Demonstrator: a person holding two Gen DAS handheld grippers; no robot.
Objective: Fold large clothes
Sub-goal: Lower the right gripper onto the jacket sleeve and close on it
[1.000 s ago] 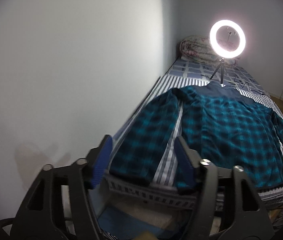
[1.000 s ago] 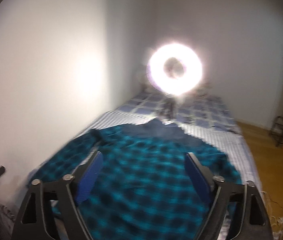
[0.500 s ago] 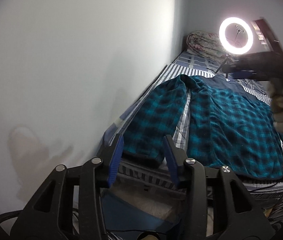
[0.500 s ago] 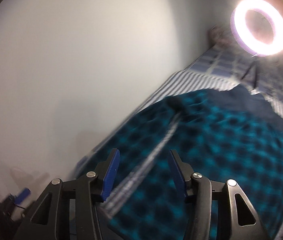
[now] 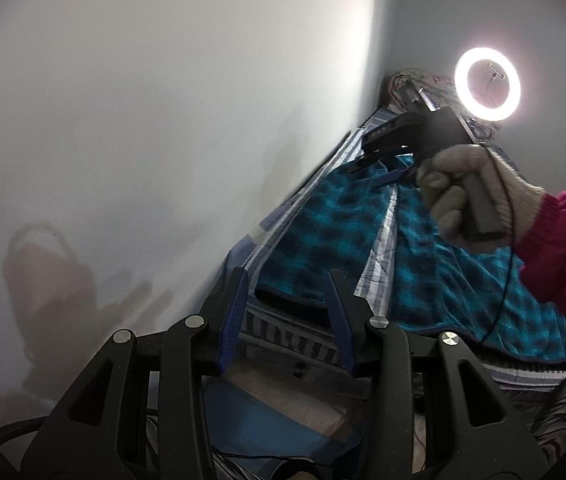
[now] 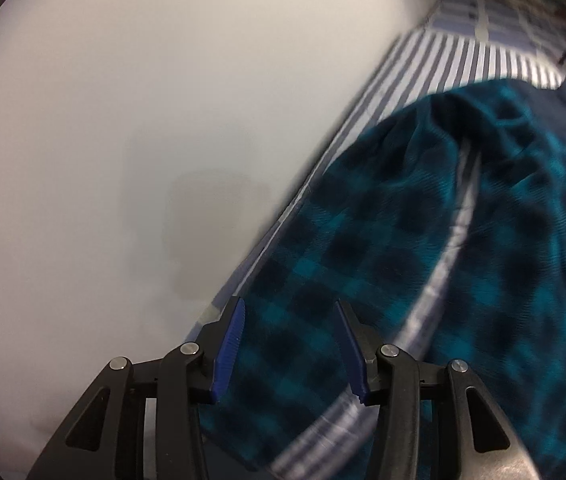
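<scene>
A teal and black plaid shirt (image 5: 443, 264) lies spread flat on the bed, its left sleeve (image 5: 323, 232) running along the wall side. My left gripper (image 5: 286, 276) hovers before the sleeve's cuff at the bed's near end, open, with nothing between its blue pads. In the right wrist view my right gripper (image 6: 287, 304) hangs just over the same sleeve (image 6: 363, 248), its jaws closing, the pads not pressing on cloth. The left wrist view shows that right gripper (image 5: 387, 160) near the shoulder, held by a gloved hand (image 5: 467, 196) with a pink sleeve (image 5: 563, 248).
A pale wall (image 5: 163, 120) runs close along the bed's left side. The blue and white striped sheet (image 6: 463, 64) covers the bed. A lit ring light (image 5: 487, 84) on a tripod stands near a folded blanket (image 5: 411, 84) at the far end. A cable (image 5: 503, 280) crosses the shirt.
The right gripper swung down and left from facing the ring light to just above the sleeve, jaws narrowing. The left gripper sank toward the cuff and its jaws narrowed too.
</scene>
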